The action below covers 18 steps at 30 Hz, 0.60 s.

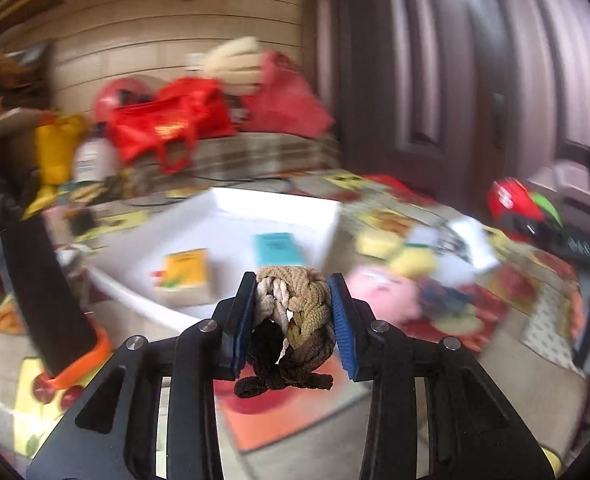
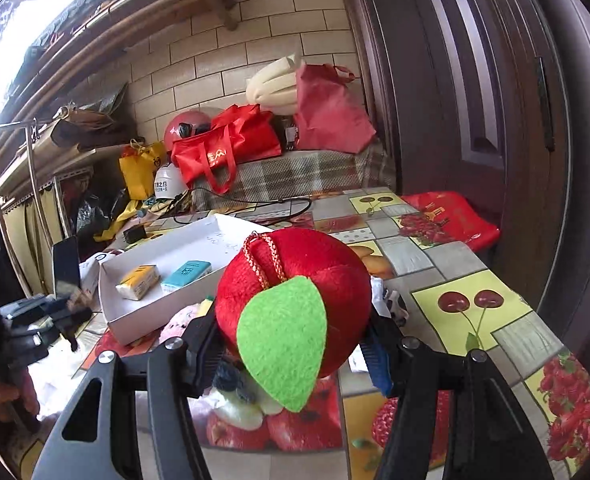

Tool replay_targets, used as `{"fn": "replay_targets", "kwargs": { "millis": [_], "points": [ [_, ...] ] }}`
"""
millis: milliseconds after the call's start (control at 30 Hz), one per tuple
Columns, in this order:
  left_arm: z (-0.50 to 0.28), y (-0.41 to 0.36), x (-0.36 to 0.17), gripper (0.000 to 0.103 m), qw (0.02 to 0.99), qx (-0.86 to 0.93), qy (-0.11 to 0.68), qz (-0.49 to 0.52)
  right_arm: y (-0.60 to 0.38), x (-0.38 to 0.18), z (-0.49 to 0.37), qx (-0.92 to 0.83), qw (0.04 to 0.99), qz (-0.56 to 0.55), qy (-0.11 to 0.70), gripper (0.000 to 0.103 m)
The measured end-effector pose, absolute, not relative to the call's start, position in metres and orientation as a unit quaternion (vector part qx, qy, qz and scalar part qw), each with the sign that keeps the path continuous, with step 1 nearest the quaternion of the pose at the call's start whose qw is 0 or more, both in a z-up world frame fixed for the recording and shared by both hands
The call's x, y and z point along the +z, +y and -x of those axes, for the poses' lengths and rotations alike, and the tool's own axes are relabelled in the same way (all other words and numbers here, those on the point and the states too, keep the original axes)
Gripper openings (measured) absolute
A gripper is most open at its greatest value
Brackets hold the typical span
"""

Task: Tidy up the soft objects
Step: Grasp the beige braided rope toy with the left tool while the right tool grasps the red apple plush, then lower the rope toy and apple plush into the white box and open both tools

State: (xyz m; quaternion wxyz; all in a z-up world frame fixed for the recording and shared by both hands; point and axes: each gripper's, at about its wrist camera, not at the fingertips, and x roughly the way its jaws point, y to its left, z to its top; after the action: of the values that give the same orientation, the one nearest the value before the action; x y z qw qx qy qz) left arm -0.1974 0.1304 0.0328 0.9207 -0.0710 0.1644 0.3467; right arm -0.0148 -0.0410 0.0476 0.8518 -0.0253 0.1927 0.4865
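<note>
Left gripper [image 1: 293,320] is closed most of the way on a bundle of braided hair ties [image 1: 295,316], tan and cream on top, dark brown hanging out the bottom. Both blue pads [image 1: 341,320] press into it, and it's held up in the air in front of the white box [image 1: 279,216].

Right gripper [image 2: 295,344] is spread a lot wider, clamped around a red plush apple [image 2: 315,276] with a green felt leaf [image 2: 283,340] and a red-and-gold cord loop [image 2: 263,260] on top. The apple fills the gap between the fingers and is off the table.

The left view is pretty motion-blurred, but it shows stuff the apple blocks in the other one: a pink plush [image 1: 379,288] and some yellow soft things [image 1: 395,252] lying on the fruit-print tablecloth [image 1: 507,280] just right of the box. It also catches the apple off to the far right. The right view is sharp, with just the edge of the pink plush peeking out by the box, and shows the left gripper at its left edge.

Inside the box: a yellow packet [image 2: 139,280] and a teal packet [image 2: 187,272], side by side. Printing on them is too small to read. The red tote bag [image 2: 231,148] at the back has white lettering I can't make out.
</note>
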Motion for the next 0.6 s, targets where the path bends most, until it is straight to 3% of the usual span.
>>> {"fn": "replay_targets", "kwargs": {
  "millis": [600],
  "points": [
    [0.198,0.211,0.029,0.035,0.873,0.455,0.158,0.078,0.061,0.033,0.074,0.564,0.794,0.125,0.189,0.06]
  ]
}}
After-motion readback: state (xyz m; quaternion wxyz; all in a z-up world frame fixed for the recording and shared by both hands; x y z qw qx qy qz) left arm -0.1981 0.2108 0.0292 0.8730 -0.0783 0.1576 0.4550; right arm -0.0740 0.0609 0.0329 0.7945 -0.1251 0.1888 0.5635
